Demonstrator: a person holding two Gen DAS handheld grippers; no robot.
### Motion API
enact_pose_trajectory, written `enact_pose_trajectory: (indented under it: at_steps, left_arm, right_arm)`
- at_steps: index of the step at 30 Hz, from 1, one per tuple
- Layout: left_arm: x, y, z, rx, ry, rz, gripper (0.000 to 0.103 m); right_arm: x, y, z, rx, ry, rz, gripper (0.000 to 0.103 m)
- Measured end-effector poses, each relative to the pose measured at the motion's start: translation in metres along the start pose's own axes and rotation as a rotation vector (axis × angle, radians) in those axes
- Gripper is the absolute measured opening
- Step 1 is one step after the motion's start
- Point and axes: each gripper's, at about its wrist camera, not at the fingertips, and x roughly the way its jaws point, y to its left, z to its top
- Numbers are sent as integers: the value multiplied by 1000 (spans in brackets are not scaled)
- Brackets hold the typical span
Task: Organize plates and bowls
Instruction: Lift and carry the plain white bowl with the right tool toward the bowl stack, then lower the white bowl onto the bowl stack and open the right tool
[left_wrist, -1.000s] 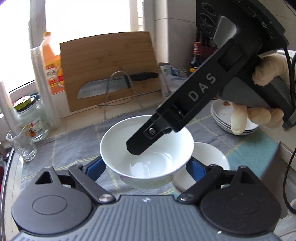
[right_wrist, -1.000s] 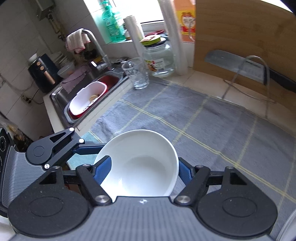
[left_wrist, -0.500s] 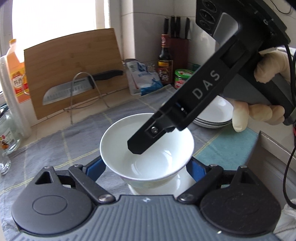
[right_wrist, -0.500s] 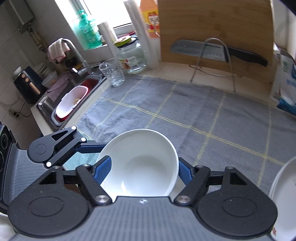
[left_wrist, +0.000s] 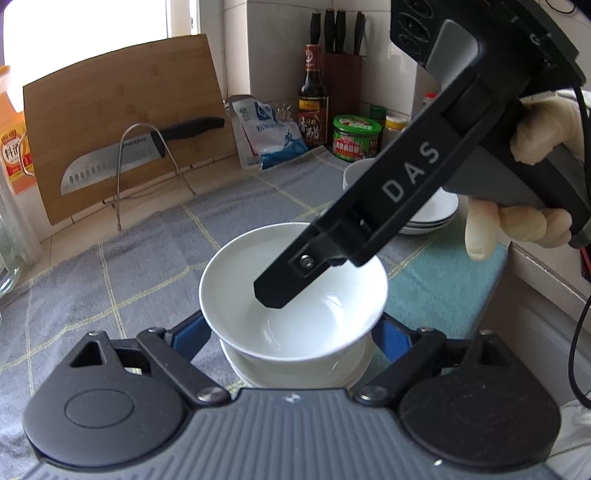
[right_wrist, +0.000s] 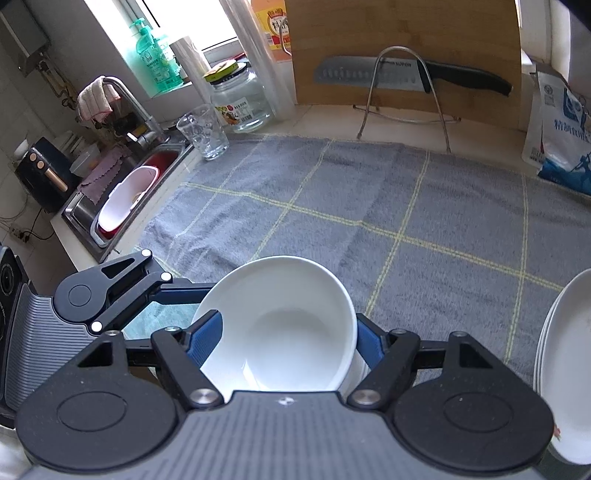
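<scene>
Both grippers, left (left_wrist: 293, 332) and right (right_wrist: 288, 343), angle downward from opposite sides, clamped on one white bowl (left_wrist: 291, 291).

I see a knife (left_wrist: 122, 162) resting against my cutting board (left_wrist: 125, 122) (both upright), a soy bottle (left_wrist: 313, 99) nearby.

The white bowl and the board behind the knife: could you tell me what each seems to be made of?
The white bowl looks like glazed ceramic or porcelain: smooth, glossy, with bright reflections. The board looks like bamboo or wood: tan, matte, with strip-like grain.
</scene>
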Motion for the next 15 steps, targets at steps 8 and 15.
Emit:
enact_pose_trajectory:
  at_steps: [8, 15]
  left_arm:
    - [2, -2, -2, -8, 27, -7, 93]
    - [4, -2, -2, -7, 38, -14, 93]
  right_arm:
    - [5, 1, -4, -4, 12, -6, 81]
    - [6, 1, -6, -6, 14, -12, 81]
